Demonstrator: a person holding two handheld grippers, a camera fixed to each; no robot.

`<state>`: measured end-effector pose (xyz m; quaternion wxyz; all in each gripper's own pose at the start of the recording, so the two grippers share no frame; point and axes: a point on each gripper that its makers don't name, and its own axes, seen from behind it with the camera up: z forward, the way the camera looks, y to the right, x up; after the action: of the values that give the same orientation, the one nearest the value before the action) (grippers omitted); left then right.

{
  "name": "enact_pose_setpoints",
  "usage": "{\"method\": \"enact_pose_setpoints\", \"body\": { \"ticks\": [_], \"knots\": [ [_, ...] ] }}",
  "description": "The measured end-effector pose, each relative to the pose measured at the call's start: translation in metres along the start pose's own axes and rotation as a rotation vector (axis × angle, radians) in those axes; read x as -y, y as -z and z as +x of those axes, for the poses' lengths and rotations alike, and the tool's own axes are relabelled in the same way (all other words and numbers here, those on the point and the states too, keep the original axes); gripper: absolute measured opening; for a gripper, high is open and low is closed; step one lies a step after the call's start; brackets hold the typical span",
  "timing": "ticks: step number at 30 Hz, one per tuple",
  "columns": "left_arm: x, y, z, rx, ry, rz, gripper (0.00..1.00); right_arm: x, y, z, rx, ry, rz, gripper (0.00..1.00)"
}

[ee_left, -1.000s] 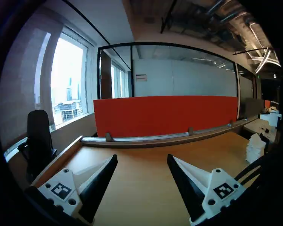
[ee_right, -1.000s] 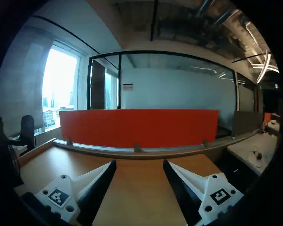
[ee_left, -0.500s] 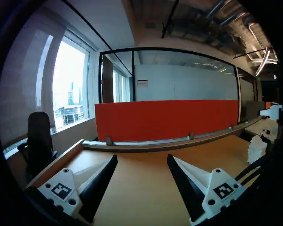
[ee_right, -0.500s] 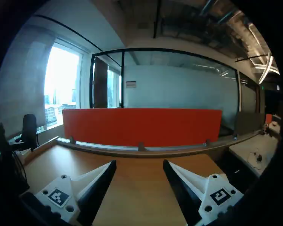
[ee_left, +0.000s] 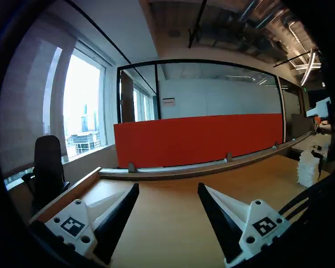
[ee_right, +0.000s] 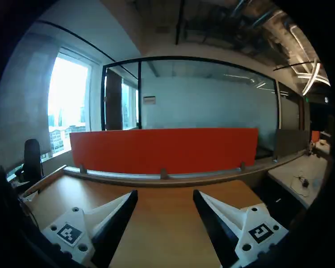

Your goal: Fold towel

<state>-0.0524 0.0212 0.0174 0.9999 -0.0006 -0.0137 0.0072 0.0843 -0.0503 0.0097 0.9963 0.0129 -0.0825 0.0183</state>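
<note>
Ahead of the left tongs (ee_left: 168, 186), between their two black-edged white fingers, lies only bare wood of the light-brown wooden desk top (ee_left: 167, 232). The fingers stand wide apart and have hold of nothing. The right tongs (ee_right: 165, 193) are much the same: spread wide, empty, held low over that desk top (ee_right: 163, 228). Beyond both pairs of fingertips, at the far edge of the desk, stands a long orange-red divider panel (ee_left: 198, 138), with a black office chair (ee_left: 47, 169) off to the left by the window.

Well off to the right of the left tongs, a small white ribbed pile (ee_left: 308, 167) stands on the desk. It may be the towel, perhaps bunched or stacked, but it is too small and too near the rim to tell.

By my reckoning the task has hardly begun: no cloth is gripped and none is spread flat before either pair. What remains is everything: reaching the towel, laying it out, taking its edges and folding it over.
</note>
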Motion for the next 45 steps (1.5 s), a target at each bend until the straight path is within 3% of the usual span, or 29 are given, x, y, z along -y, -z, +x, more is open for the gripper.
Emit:
{"method": "enact_pose_setpoints", "body": {
  "ticks": [12,29,45],
  "knots": [
    [0.005,0.004,-0.045,-0.036,0.013,0.007,0.97,0.004,0.001,-0.01,-0.033,-0.034,-0.008,0.96],
    [0.009,0.004,-0.107,-0.057,0.033,0.019,0.97,-0.001,0.003,-0.04,-0.054,0.014,-0.036,0.96],
    [0.016,0.004,-0.13,-0.064,0.065,0.038,0.97,0.007,-0.002,-0.051,-0.058,0.024,-0.024,0.96]
  ]
}}
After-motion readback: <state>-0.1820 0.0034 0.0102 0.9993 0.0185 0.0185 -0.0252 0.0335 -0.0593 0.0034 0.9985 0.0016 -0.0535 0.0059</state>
